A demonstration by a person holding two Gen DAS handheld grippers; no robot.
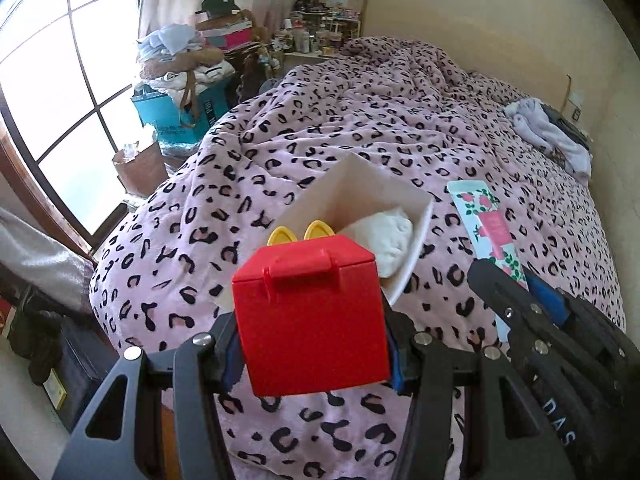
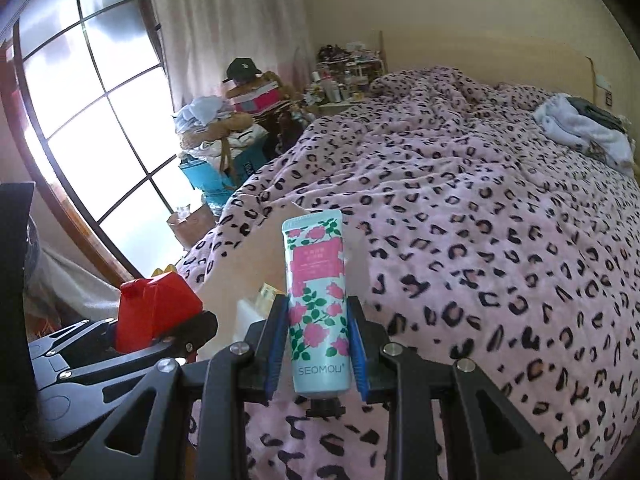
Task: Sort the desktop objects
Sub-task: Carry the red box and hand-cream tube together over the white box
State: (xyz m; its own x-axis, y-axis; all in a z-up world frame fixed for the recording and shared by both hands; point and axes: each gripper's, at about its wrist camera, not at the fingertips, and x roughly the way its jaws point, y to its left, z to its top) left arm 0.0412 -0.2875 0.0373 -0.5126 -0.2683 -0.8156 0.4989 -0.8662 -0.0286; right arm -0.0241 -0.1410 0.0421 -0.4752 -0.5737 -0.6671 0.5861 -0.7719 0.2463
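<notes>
Above the leopard-print bed [image 1: 400, 120], in the left wrist view, a red box [image 1: 310, 320] is seen clamped between the left tongs [image 1: 312, 356], which are closed on its two sides; its lidded top faces forward, with yellow arches [image 1: 298, 234] behind it. Just beyond the box lies a white tray [image 1: 360, 192] holding a white bundle [image 1: 386, 236], so the left hand is judged the nearer to it. At the right, the right tongs [image 1: 516, 292] are seen with a floral tube [image 1: 486, 220]. In the right wrist view, the tube is held upright between the right tongs [image 2: 318, 344], closed on its lower half, cap nearest the camera, long axis running forward along the fingers; the tray lies forward and left, mostly hidden behind the tube.
</notes>
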